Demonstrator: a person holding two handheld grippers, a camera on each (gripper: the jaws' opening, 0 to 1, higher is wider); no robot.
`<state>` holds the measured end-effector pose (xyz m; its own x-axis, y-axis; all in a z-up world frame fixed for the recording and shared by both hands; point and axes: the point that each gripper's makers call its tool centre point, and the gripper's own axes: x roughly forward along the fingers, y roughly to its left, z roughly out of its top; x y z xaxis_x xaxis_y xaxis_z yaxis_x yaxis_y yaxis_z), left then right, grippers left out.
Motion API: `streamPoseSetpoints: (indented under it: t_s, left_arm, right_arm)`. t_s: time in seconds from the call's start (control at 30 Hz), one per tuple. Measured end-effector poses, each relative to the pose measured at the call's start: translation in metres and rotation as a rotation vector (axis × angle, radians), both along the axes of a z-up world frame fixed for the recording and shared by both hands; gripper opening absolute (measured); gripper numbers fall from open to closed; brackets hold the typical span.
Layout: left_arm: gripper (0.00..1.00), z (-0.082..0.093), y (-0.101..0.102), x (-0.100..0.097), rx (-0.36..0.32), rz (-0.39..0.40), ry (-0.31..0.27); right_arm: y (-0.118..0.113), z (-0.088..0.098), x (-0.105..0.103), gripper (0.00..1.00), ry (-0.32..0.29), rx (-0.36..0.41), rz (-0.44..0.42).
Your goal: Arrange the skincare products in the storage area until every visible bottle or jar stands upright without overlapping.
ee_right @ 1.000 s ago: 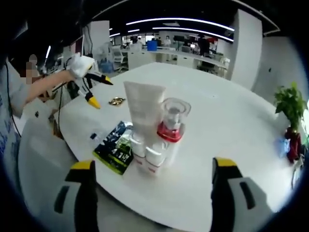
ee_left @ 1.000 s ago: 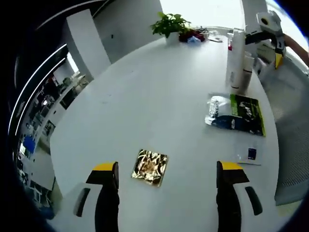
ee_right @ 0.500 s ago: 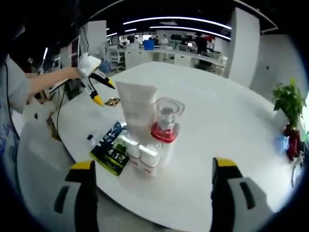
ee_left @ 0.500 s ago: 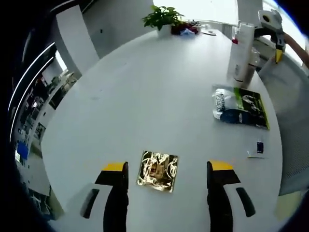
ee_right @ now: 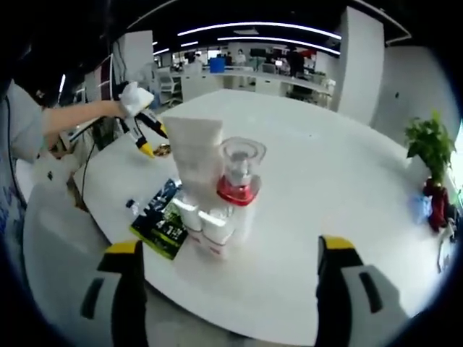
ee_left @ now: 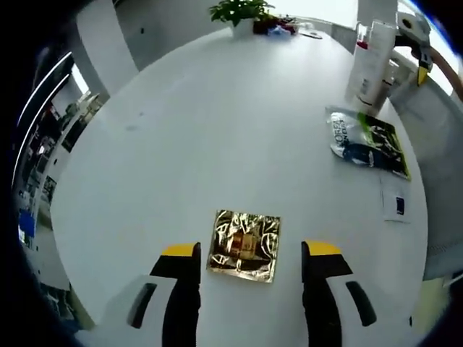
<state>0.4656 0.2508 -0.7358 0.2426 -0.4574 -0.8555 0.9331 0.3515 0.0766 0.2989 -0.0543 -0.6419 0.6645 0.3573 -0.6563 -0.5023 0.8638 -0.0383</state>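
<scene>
Your two views face each other across the white table (ee_left: 217, 130).
Your left gripper view looks steeply down, close over the gold sachet (ee_left: 244, 245); the bottle cluster (ee_left: 370, 69) stands far at 1 o'clock. Your right gripper view looks level, near that cluster (ee_right: 210, 188).

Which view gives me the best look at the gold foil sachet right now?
The left gripper view: the gold foil sachet lies flat, large, between its open jaws. The right gripper view shows only a small far glimpse near the left gripper.

A round white table (ee_left: 181, 130) carries a gold foil sachet (ee_left: 244, 246); a dark and green packet (ee_left: 367, 142) lies flat; tubes and bottles (ee_right: 213, 184) stand clustered; a potted plant (ee_left: 239, 13) sits far off.
</scene>
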Motion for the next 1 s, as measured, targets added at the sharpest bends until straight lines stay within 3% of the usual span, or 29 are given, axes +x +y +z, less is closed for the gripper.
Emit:
streamPoseSetpoints:
  t_s: [0.5,0.7,1.0]
  left_arm:
    - [0.43,-0.01,0.0,0.004,0.043,-0.034,0.054]
    - [0.4,-0.011,0.001,0.001,0.017,-0.009,0.102]
    - [0.38,-0.009,-0.001,0.002,-0.003,0.009,0.086]
  right_arm:
    - [-0.001,-0.005,-0.001,1.0,0.015,0.004,-0.006]
    - [-0.002,-0.007,-0.001,1.0,0.017,0.001,-0.009]
    - [0.001,-0.008,-0.002,1.0,0.019,0.01,-0.001]
